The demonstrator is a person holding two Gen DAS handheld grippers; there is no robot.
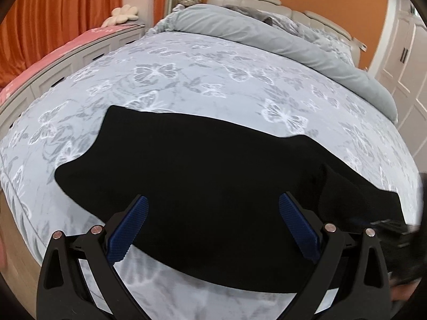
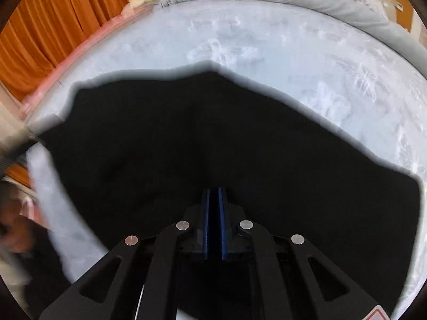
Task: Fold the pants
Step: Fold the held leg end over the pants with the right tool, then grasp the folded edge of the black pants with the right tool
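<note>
Right claw (image 2: 213, 202) closed over pants (image 2: 186, 138)

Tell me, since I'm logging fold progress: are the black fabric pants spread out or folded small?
Spread: the black fabric pants lie as one wide, flat shape across the butterfly-print bedsheet. Layers cannot be told.

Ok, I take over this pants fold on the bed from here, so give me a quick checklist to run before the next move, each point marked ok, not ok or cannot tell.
1. Black fabric pants lie on the grey butterfly-print bedspread: ok.
2. Left hand-held gripper open over the pants' near edge: ok.
3. Left blue ribbed pads clear of the cloth: cannot tell.
4. Right hand-held gripper shut: ok.
5. Cloth pinched between the right pads: cannot tell, black on black.
6. Pants smooth, without wrinkles: cannot tell, too dark.
</note>
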